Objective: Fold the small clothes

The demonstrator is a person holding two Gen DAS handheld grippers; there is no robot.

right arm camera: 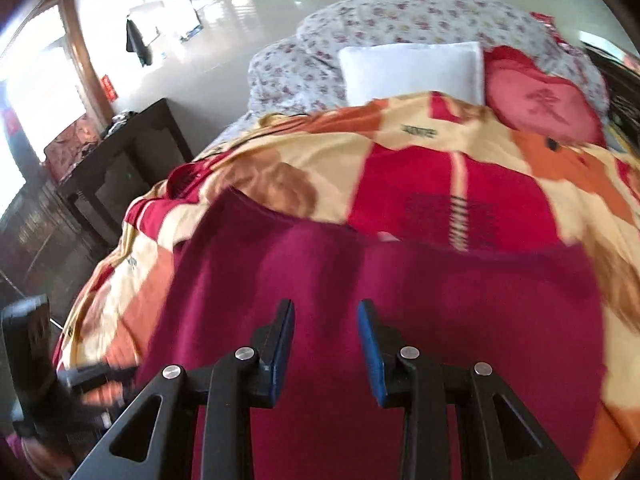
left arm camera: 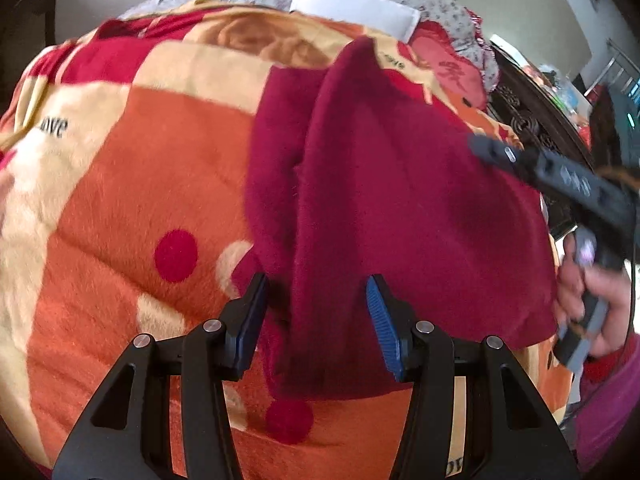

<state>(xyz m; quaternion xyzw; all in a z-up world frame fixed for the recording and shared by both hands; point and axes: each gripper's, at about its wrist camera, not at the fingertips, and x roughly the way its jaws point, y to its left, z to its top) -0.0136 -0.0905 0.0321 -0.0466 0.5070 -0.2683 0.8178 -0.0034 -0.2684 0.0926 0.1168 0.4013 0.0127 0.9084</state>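
Note:
A dark red fleece garment (left arm camera: 400, 200) lies on a plush orange, cream and red blanket (left arm camera: 140, 180), with a raised fold running down its middle. My left gripper (left arm camera: 318, 308) hangs over the garment's near edge, jaws apart on either side of that fold, the pads not pressing it. In the left wrist view my right gripper (left arm camera: 484, 148) is a blurred dark bar over the garment's right side, held by a hand (left arm camera: 592, 280). Its own view shows the right gripper (right arm camera: 326, 320) open above the garment (right arm camera: 400, 300), with nothing between its fingers. The left gripper (right arm camera: 96, 374) is a blur at the lower left.
A white pillow (right arm camera: 412, 72), a floral quilt (right arm camera: 400, 16) and a red cushion (right arm camera: 536, 100) lie at the head of the bed. A dark cabinet (right arm camera: 120, 172) stands left of the bed. Dark carved furniture (left arm camera: 532, 120) stands along its right side.

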